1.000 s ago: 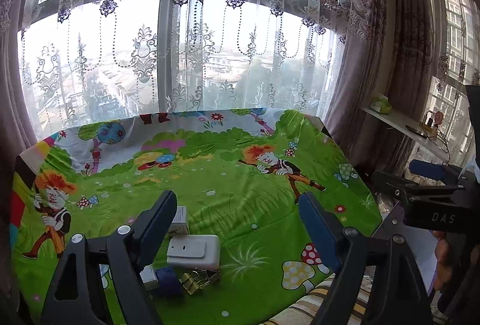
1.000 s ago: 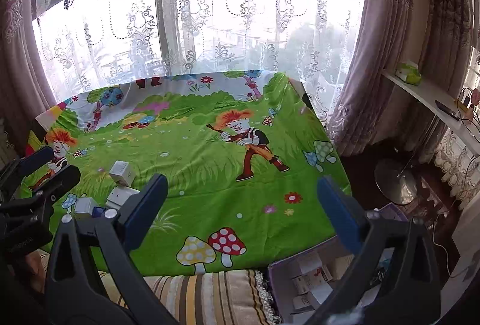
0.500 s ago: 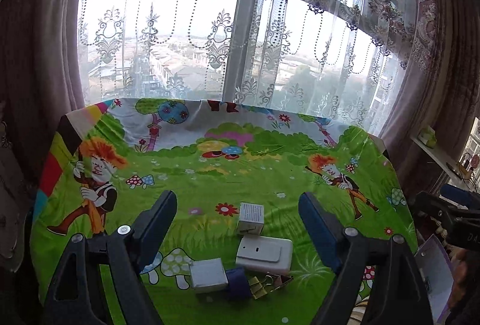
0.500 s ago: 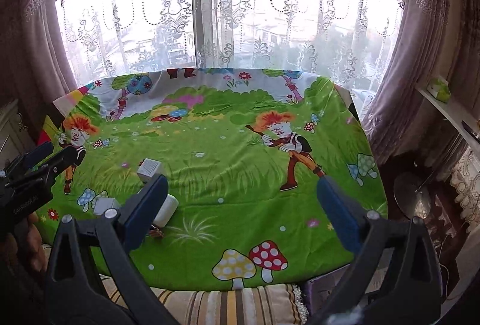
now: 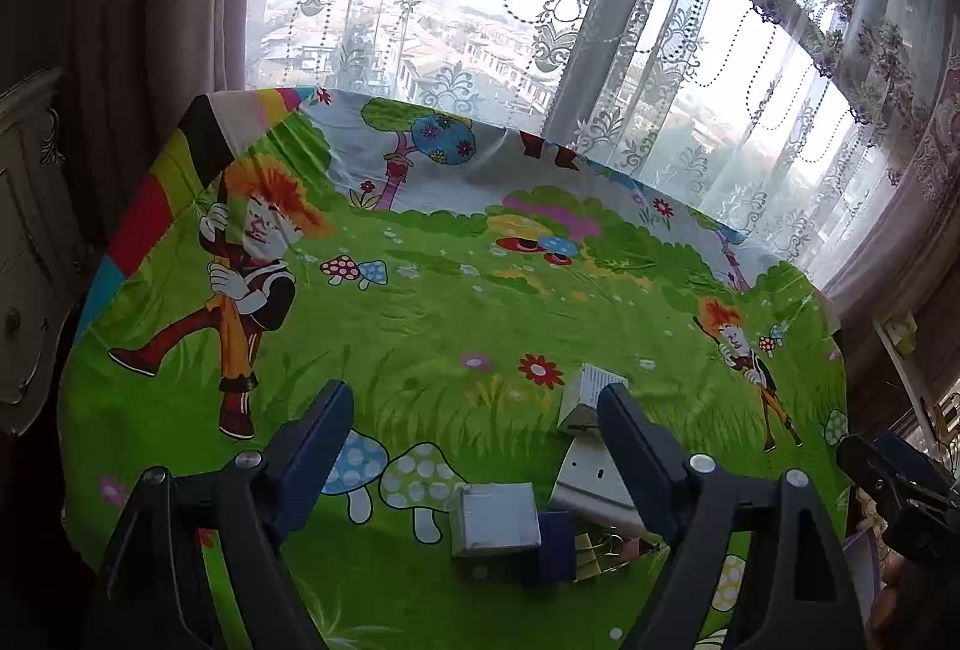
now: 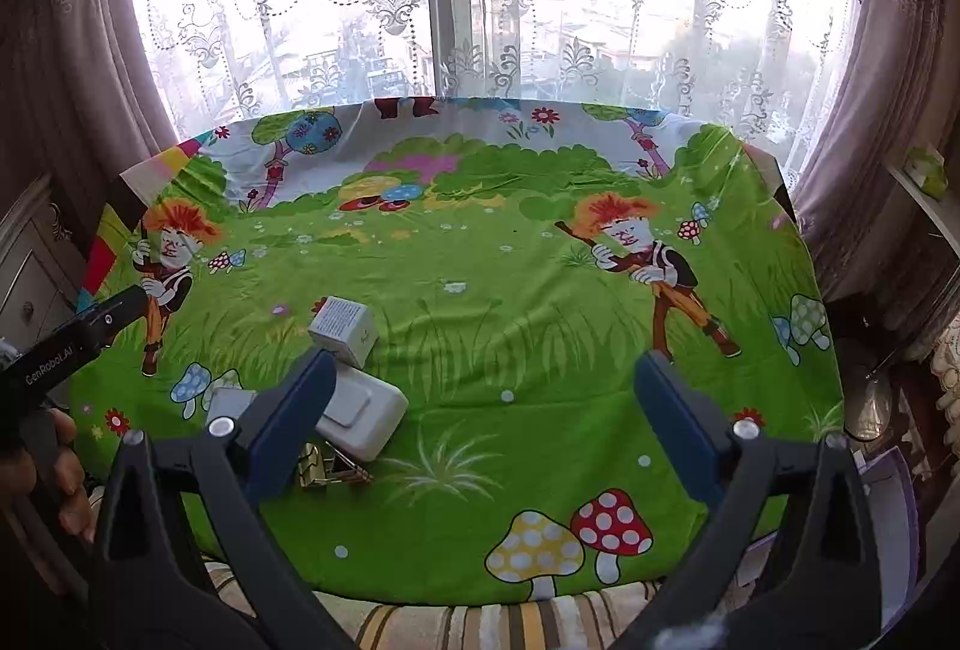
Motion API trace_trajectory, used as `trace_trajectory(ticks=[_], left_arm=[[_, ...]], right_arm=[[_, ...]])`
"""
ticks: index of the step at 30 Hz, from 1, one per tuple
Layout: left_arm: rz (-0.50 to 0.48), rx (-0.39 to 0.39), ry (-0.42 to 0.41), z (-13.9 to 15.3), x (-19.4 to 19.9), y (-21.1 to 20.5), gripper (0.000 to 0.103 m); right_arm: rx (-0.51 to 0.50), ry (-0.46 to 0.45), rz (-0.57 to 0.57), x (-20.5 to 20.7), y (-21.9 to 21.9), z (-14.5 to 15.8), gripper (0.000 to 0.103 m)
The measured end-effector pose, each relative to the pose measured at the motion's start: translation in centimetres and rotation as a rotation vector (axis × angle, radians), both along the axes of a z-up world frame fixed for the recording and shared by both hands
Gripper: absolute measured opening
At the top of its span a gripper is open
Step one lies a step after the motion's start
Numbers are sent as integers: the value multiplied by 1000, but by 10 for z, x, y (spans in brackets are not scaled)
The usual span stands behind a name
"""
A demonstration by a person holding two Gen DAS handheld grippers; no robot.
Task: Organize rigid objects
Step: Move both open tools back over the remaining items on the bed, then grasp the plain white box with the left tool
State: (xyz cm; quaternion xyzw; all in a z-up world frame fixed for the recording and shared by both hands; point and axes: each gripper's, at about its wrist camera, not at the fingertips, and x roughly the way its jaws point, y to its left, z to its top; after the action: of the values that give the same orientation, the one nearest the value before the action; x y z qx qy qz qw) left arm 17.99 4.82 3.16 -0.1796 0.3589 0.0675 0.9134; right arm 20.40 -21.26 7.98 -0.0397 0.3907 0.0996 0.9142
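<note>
Both the left claw point(image 5: 474, 428) and right claw point(image 6: 486, 398) hover spread and empty above the tabletop point(image 6: 510, 290), apparently lining up on the clustered small boxes point(image 5: 495, 521) at lower centre-right of the left view.

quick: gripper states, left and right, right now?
Left gripper: open, holding nothing.
Right gripper: open, holding nothing.
</note>
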Motion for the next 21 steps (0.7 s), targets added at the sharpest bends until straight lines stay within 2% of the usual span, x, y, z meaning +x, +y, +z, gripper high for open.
trace_trajectory(ticks=[8,13,21], left_arm=[[-62,-72,173,-48,19,-10,84],[-101,-105,247,-70,27,-18,83],[-129,-131,319,-88,36,-23,75]], right_arm=[[-1,94,39,8,14,-37,100],[6,144,70,8,22,-55,100],[-7,184,131,2,37,-71,100]])
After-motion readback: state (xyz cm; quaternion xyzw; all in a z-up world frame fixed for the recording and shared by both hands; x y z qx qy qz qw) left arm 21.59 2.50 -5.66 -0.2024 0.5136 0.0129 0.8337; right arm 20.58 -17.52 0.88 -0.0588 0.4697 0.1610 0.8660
